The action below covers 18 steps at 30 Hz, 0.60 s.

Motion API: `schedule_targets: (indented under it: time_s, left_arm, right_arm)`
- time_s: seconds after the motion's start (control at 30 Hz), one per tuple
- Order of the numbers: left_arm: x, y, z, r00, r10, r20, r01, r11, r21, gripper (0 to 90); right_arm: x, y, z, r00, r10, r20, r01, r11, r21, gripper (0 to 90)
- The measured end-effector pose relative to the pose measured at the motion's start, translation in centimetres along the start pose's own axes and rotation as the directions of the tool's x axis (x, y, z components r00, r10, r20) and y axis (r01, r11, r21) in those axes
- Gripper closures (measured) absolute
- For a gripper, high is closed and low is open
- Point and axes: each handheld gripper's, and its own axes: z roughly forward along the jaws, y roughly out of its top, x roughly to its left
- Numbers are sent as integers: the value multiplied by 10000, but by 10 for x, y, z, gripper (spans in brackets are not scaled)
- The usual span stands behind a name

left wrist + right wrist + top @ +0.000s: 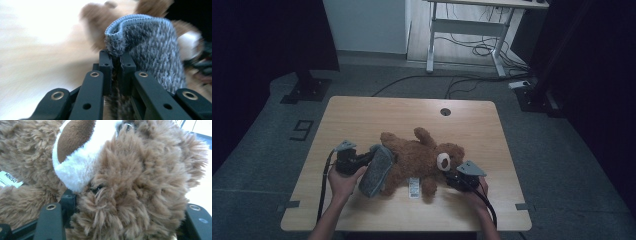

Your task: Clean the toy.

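Around the wooden table (362, 117), toward the top of the high view, stand a white desk frame (472, 30) with loose cables (472, 50) on the floor beneath it, and a dark stand base (307, 90) at the upper left; a round grommet hole (445, 111) sits near the table's far edge, and nothing lies between it and the toy. One teddy bear (417, 157) lies on its side at the centre of the table, head toward the right of the frame, with one white label (413, 187) poking out below it. One grey knitted garment (377, 170) covers the bear's lower end at centre left. The bear is shaggy brown plush with a white muzzle (75, 170) and a darker brown nose (75, 137); the knit is mottled grey with a pale blue stitched hem (130, 21). Two grippers are at work. The left gripper (117, 62) has its jaws nearly together, pinching a fold of the knit's edge. The right gripper (457, 179), at lower right of the bear, has its jaws about halfway apart and clamped on the furry head, with plush bulging between them.
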Motion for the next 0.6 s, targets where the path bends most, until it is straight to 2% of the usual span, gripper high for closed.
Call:
schedule_targets:
  time_s: [0.07, 0.13, 0.23, 0.27, 0.3, 0.37, 0.4, 0.47, 0.53, 0.6]
  left_arm:
    - [-10, 8, 9, 9997, 218, 125, -218, 9998, 15, 824]
    - [-24, 14, 24, 9981, 592, 172, -595, 9980, 195, 822]
    - [-36, 13, 49, 9962, 873, 44, -874, 9929, 809, 823]
    - [-38, 10, 59, 9949, 989, -206, -960, 9889, 1137, 825]
    - [-37, 8, 63, 9944, 1003, -336, -957, 9885, 1175, 827]
    - [-28, 4, 66, 9978, 571, -351, -527, 9919, 1152, 827]
    - [-24, 2, 66, 9980, 447, -439, -388, 9911, 1271, 826]
    - [-17, -4, 67, 9944, 616, -861, -462, 9844, 1699, 824]
    - [-7, -10, 70, 9940, 364, -1028, -148, 9790, 2035, 822]
    - [5, -16, 75, 9913, 197, -1303, 133, 9687, 2479, 821]
  right_arm:
    - [0, 0, 0, 10000, -2, 15, 2, 10000, -13, 359]
    - [0, 0, 0, 10000, -11, 36, 11, 10000, -11, 358]
    - [0, 0, 0, 10000, 1, 37, -1, 10000, -10, 358]
    - [0, 0, 0, 10000, 5, 38, -5, 10000, -8, 358]
    - [0, 0, 0, 10000, 11, 40, -11, 10000, -3, 358]
    - [0, 0, 0, 10000, 74, 13, -74, 10000, 16, 356]
    - [0, 0, 0, 10000, 85, 8, -85, 10000, 8, 356]
    - [0, 0, 0, 9999, 100, -1, -100, 9999, -32, 355]
    - [-1, 0, 0, 9999, 124, -16, -124, 9999, -43, 355]
    - [-1, 0, 0, 9999, 143, -13, -143, 9999, -34, 355]
